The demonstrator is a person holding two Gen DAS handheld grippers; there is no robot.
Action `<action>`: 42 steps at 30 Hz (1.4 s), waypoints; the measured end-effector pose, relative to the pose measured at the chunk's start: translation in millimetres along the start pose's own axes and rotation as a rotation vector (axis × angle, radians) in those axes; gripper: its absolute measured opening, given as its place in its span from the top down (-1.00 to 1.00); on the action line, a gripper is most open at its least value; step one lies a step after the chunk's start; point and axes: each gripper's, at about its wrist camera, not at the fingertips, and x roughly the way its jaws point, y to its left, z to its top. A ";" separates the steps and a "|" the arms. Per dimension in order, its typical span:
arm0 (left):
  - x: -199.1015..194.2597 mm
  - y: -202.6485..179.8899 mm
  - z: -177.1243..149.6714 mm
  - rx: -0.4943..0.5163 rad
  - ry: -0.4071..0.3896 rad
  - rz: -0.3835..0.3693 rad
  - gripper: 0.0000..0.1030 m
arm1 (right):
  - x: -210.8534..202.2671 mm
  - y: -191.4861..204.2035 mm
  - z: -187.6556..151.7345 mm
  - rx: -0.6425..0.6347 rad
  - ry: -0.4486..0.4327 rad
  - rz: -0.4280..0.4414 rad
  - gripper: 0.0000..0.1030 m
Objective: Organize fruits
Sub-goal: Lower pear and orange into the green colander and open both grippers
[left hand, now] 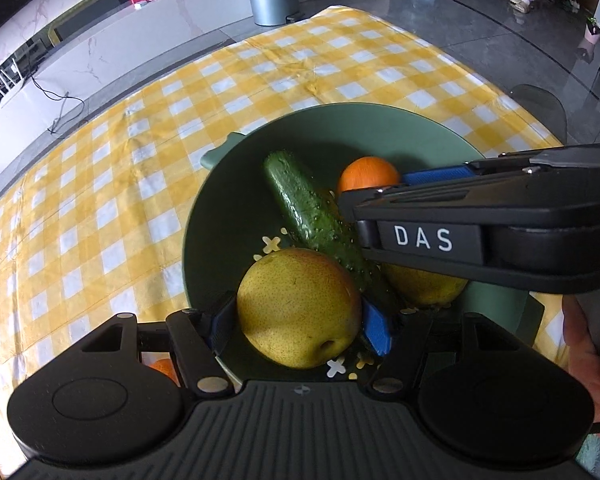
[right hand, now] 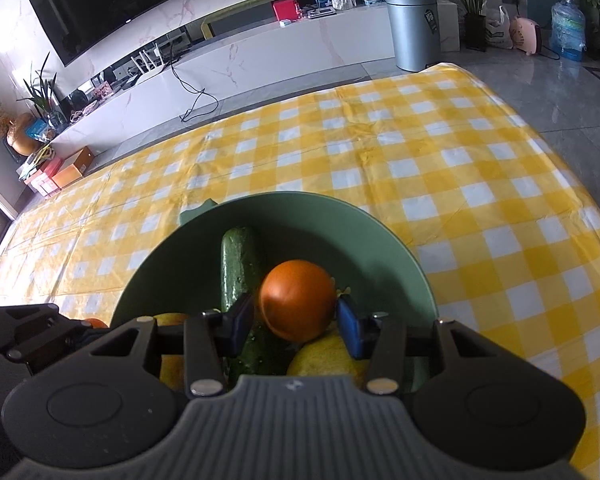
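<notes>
A round sage-green plastic bowl point(right hand: 416, 280) sits on the table under a yellow-and-white checked cloth point(right hand: 440, 168), gathering the produce in one place. The left gripper point(left hand: 298, 322) has its blue-padded fingers point(left hand: 376, 330) spread wide around a speckled yellow-green pear point(left hand: 298, 308) at the bowl's near edge; the pads appear to bear on its sides, a span set by the fruit's girth. The right gripper point(right hand: 296, 326) brackets a round orange point(right hand: 298, 300) above the other fruit, its fingers point(right hand: 350, 328) about as far apart as the orange is wide, seemingly in contact. A bumpy dark green cucumber point(left hand: 300, 208) lies slantwise across the bowl.

The left wrist view alone shows a second yellow pear point(left hand: 424, 288) behind the cucumber, the cross-shaped drain cutouts point(left hand: 272, 244) and the person's hand point(left hand: 592, 356). The right wrist view alone shows the orange's seating between the pads.
</notes>
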 end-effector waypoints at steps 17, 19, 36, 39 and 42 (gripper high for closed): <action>-2.8 -2.2 -5.8 0.004 0.045 -0.063 -0.53 | -2.6 -2.6 -0.4 0.024 -0.012 0.031 0.13; -3.3 -5.0 -7.9 0.014 0.053 -0.070 -0.53 | -3.1 -2.7 -0.7 0.026 -0.014 0.033 0.13; -15.9 12.3 -5.0 -0.107 0.009 -0.115 -0.65 | -3.6 -2.2 -1.2 0.022 -0.018 0.050 0.13; -24.1 17.7 -7.5 -0.126 -0.017 -0.119 -0.65 | -3.2 -2.3 -0.9 0.021 -0.018 0.049 0.13; -36.1 25.7 -11.6 -0.163 -0.049 -0.136 -0.62 | -3.9 -1.9 -1.2 0.020 -0.024 0.048 0.08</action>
